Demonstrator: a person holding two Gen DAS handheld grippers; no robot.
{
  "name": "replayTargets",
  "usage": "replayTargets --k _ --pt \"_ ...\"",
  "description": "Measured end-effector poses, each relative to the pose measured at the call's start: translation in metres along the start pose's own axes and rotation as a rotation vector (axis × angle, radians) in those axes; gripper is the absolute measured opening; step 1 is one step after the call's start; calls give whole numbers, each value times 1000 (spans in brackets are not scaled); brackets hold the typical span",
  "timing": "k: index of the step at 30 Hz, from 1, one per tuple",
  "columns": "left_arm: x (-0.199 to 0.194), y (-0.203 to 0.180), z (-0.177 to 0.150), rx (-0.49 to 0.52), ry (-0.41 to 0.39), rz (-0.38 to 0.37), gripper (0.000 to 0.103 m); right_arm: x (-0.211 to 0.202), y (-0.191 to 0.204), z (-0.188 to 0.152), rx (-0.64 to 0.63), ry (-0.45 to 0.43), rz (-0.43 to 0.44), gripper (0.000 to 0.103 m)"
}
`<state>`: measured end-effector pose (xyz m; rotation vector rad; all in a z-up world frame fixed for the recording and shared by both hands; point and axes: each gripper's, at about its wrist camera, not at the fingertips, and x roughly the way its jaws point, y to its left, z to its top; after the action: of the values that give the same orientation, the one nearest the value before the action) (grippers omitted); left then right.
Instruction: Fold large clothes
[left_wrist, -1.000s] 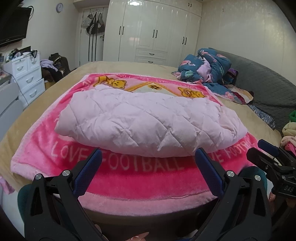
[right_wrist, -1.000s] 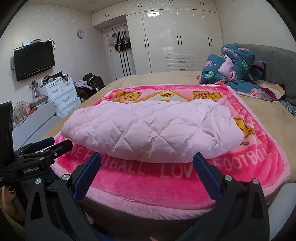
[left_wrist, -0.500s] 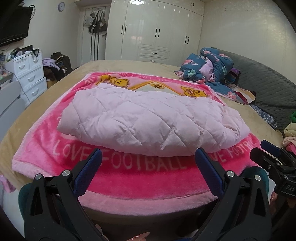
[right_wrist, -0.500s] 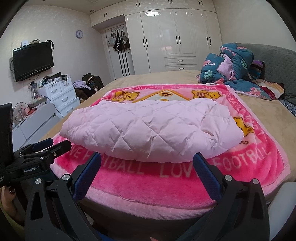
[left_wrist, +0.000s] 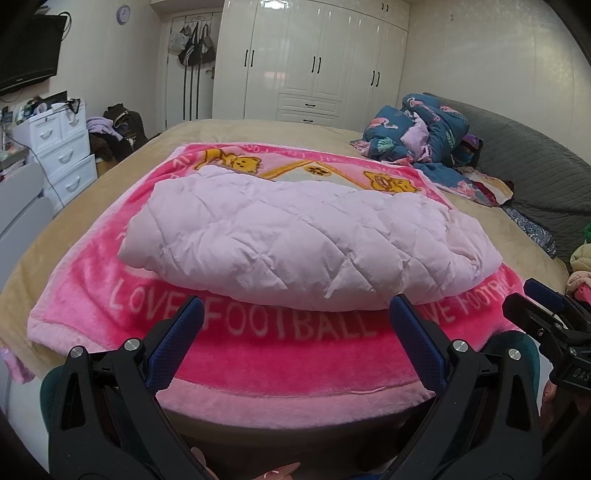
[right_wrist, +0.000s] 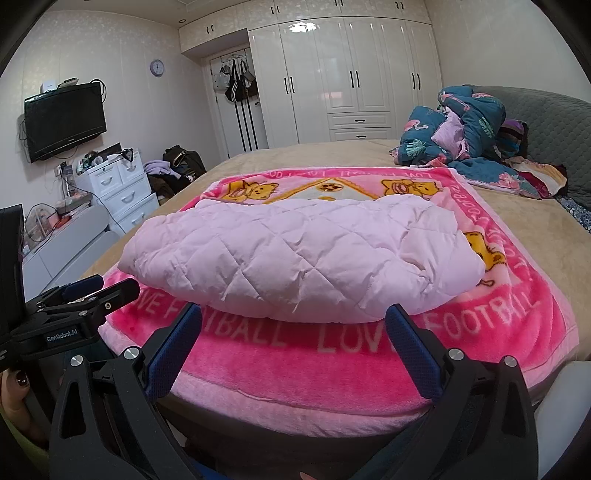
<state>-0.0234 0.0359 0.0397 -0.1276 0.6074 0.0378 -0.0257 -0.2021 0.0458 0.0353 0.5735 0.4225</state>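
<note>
I see the bed (left_wrist: 110, 177) filling most of both views, tan cover, running from the lower edge to the wardrobe (left_wrist: 314, 62) at the top centre. On it lies the pink blanket (left_wrist: 288, 354), "LOVE FOOTBALL" lettering along the near border, yellow bear prints at the far edge.

The pale pink quilted jacket (left_wrist: 295, 243) sits on the blanket, centre of frame in both views. It is folded into a thick, puffy, roughly rectangular bundle, long side across the frame. Diamond stitching shows on top, creased. The near edge is a rounded fold overhanging the lettering. The right end shows stacked layers with a seam line. I see no sleeves or hood sticking out.

A heap of teal patterned bedding (left_wrist: 424, 136) lies at upper right, against the grey headboard (left_wrist: 535, 173). A white drawer unit (right_wrist: 118, 188) stands at left, a TV (right_wrist: 64, 120) on the wall above it in the right wrist view.

Left gripper (left_wrist: 295, 325): blue-padded fingers spread wide, nothing between them, low in frame just short of the jacket's near edge, over the blanket border. Right gripper (right_wrist: 293, 328): same, spread wide and empty, tips framing the jacket's near fold. Each gripper also shows at the other view's edge, the right gripper at lower right, the left gripper at lower left.
</note>
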Motion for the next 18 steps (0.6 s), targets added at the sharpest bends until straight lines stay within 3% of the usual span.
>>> replayTargets --k 18 --pt "1 2 1 1 3 17 94 0 0 0 1 0 -1 99"
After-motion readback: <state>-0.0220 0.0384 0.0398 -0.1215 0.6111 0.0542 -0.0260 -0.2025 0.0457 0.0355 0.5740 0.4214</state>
